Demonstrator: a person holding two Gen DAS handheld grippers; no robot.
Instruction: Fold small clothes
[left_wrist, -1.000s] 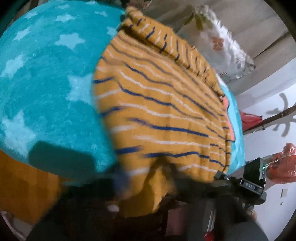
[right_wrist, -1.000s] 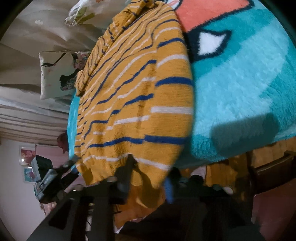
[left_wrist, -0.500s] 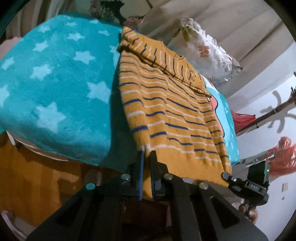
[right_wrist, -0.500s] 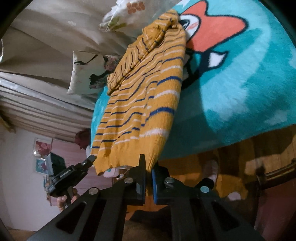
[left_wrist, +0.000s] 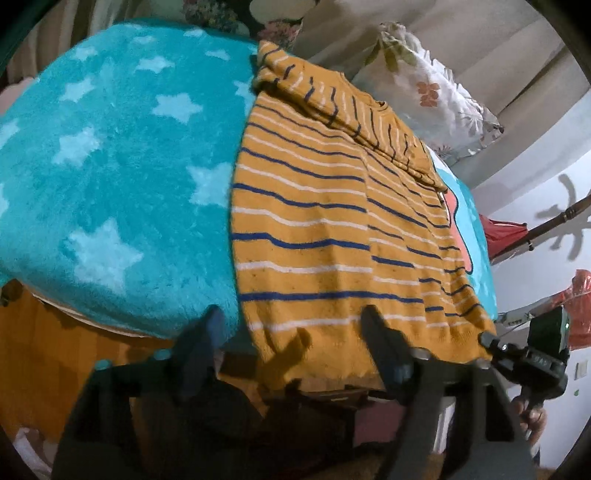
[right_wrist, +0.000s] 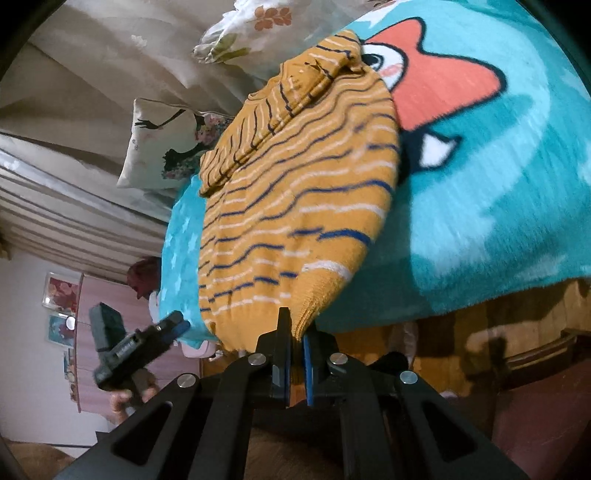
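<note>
A mustard-yellow sweater (left_wrist: 332, 229) with blue and white stripes lies flat on a teal blanket (left_wrist: 110, 177), its hem hanging over the bed's near edge. Its sleeves are folded across the far end. My left gripper (left_wrist: 291, 325) is open, its fingers apart on either side of the hem's left corner, holding nothing. My right gripper (right_wrist: 297, 328) is shut on the hem's right corner of the sweater (right_wrist: 295, 206). The right gripper also shows in the left wrist view (left_wrist: 524, 354), and the left gripper shows in the right wrist view (right_wrist: 170, 325).
The teal blanket has white stars and an orange cartoon shape (right_wrist: 436, 85). Floral pillows (left_wrist: 424, 85) lie at the head of the bed. A wooden bed frame (right_wrist: 517, 325) runs below the blanket edge. A red bag (left_wrist: 576, 302) hangs at the right wall.
My left gripper has opened and let go of the hem's left corner. My right gripper has stayed shut on the right corner. The sweater now lies flatter on the blanket.
</note>
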